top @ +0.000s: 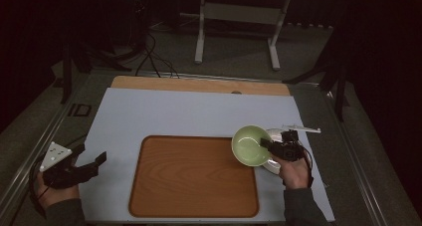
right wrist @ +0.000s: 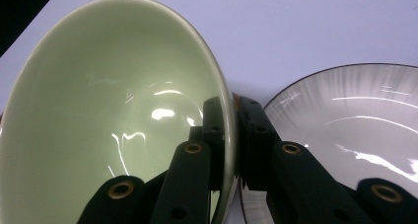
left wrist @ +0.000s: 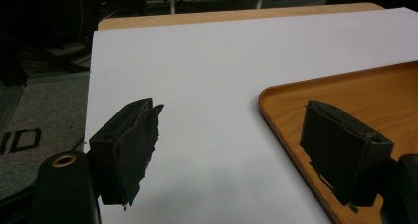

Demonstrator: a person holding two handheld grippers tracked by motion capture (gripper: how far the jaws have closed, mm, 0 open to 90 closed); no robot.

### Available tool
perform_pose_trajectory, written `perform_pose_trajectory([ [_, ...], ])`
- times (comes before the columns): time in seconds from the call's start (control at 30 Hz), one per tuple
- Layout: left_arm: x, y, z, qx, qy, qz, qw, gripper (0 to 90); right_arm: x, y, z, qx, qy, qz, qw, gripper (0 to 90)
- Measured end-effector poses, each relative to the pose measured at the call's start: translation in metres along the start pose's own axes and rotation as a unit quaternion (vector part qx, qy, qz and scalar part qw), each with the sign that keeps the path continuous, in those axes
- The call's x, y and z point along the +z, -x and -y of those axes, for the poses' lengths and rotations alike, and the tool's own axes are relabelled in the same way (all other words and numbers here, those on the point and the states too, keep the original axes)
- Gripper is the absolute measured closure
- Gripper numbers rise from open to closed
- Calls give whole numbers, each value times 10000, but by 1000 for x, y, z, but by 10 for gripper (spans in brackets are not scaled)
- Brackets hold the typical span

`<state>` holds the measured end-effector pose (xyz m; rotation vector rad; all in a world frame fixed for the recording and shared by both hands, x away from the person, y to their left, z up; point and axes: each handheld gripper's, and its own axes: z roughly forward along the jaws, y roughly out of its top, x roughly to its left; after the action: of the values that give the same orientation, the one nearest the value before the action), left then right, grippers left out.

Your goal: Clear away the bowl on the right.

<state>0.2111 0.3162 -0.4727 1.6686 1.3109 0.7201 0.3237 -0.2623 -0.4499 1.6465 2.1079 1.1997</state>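
A dim room is seen beyond the table [top: 199, 84]. A grey carpet [top: 234, 56] is crossed by black cables [top: 152, 56]. A white stand [top: 239, 14] is set behind.

My table [top: 149, 111] is covered by a pale sheet, with a strip of bare wood showing along its far edge. A brown wooden tray [top: 194, 176] lies flat on it toward the near edge, roughly midway across. A white plate with a dark rim [right wrist: 345, 115] rests near the right edge, just beside the tray's far right corner.
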Motion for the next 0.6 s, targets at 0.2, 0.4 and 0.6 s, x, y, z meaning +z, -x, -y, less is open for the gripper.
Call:
perform_pose_trajectory([
  [0.2, 0, 0, 0, 3, -6, 2, 10000, 215, 5, -6, 1, -92, -55, -82, 9999, 831],
  [0.4, 0, 0, 0, 3, -7, 4, 10000, 215, 10, -14, 2, -168, -123, -178, 9996, 831],
  [0.6, 0, 0, 0, 0, -5, 4, 10000, 215, 15, -24, 3, -276, -186, -241, 9992, 831],
])
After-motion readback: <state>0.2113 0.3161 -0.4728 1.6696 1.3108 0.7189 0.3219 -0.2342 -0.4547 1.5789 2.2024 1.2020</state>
